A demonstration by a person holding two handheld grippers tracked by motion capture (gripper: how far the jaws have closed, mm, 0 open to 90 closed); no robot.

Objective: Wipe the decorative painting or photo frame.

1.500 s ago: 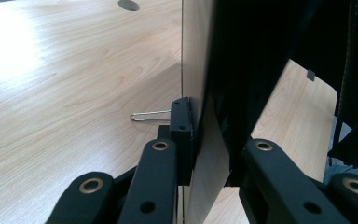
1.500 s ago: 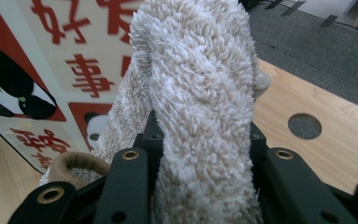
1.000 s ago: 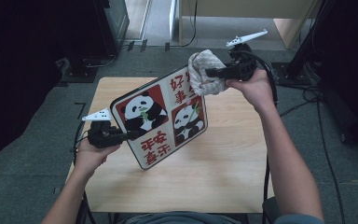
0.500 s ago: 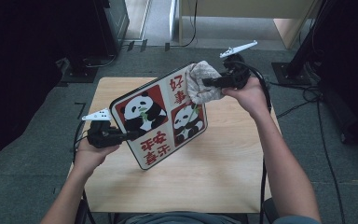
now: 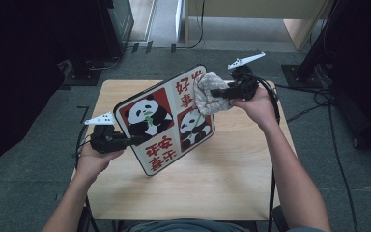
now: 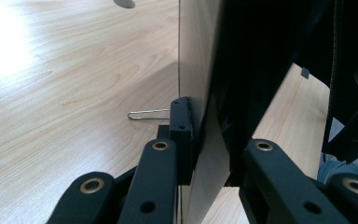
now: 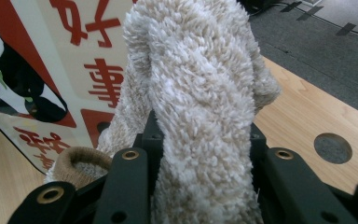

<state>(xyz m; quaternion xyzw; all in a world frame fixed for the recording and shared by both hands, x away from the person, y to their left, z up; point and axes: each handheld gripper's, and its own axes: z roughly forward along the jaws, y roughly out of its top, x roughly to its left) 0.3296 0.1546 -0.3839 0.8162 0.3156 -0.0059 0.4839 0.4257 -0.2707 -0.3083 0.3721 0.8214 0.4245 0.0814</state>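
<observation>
Our left tool [image 5: 134,139] clamps the board's [image 5: 166,121] left edge, holding it tilted over the desk [image 5: 232,169]. Our right tool [image 5: 215,93] grips a cloth [image 5: 207,94] pressed against the board's top right corner.

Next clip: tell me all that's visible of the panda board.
The board is a flat square panel with rounded corners, printed with two pandas and red characters on red and cream quarters; its back looks like pale wood. It is tilted, held above the table. The left gripper clamps its left edge, and the fluffy cloth in the right gripper presses its upper right corner.
</observation>
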